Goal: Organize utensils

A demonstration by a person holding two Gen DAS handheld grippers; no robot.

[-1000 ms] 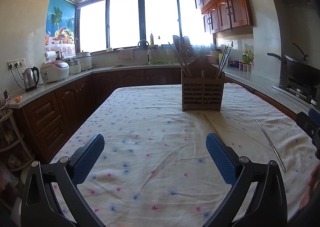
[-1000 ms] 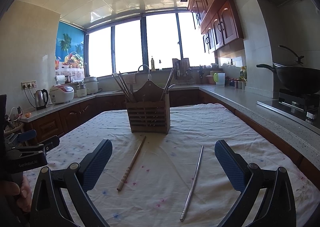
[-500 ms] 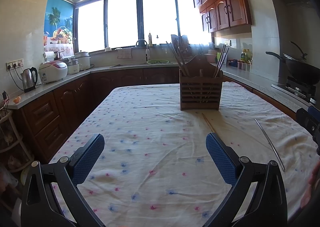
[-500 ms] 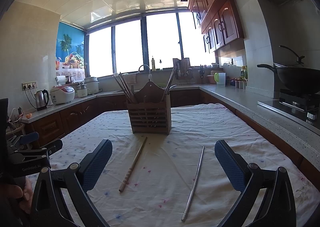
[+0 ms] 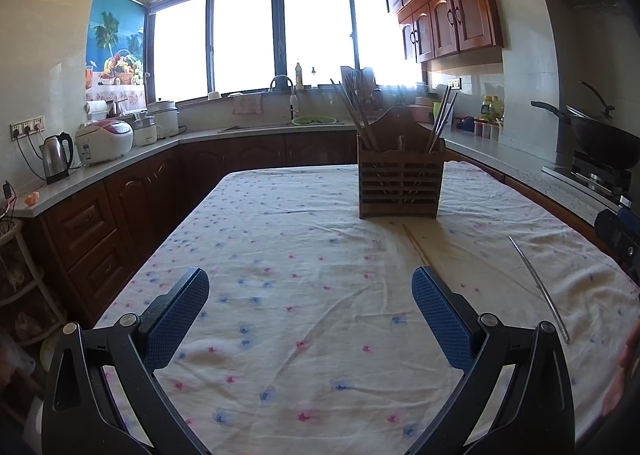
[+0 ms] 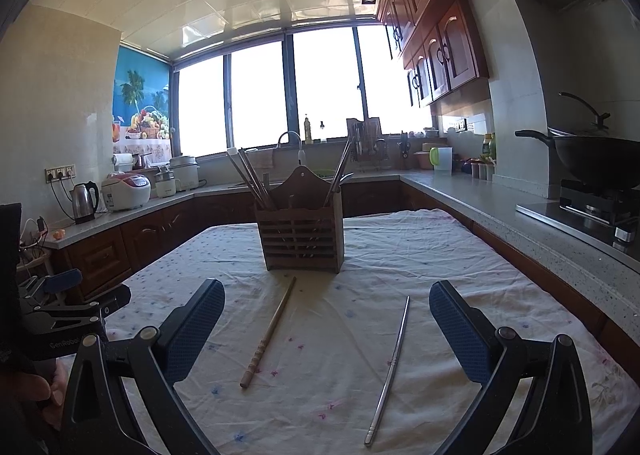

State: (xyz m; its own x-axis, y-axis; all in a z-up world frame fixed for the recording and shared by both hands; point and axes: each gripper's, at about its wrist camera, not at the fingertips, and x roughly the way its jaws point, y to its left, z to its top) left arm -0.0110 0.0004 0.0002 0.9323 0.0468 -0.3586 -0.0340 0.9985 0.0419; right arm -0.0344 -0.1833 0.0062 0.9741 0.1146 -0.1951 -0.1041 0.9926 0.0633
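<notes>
Lying mid-frame before one wooden holder (image 6: 301, 233): one wooden chopstick (image 6: 269, 337), one metal chopstick (image 6: 389, 363); right gripper (image 6: 326, 329) and left gripper (image 5: 310, 319) gape wide, holding nothing.

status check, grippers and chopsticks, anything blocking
Left gripper and right gripper open, empty. Wooden chopstick and metal chopstick loose on cloth, short of holder. Path clear.

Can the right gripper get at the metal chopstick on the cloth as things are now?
Probably yes. The right gripper is open, and the metal chopstick lies loose on the tablecloth between its fingers, apart from the wooden chopstick. Nothing covers it.
</notes>
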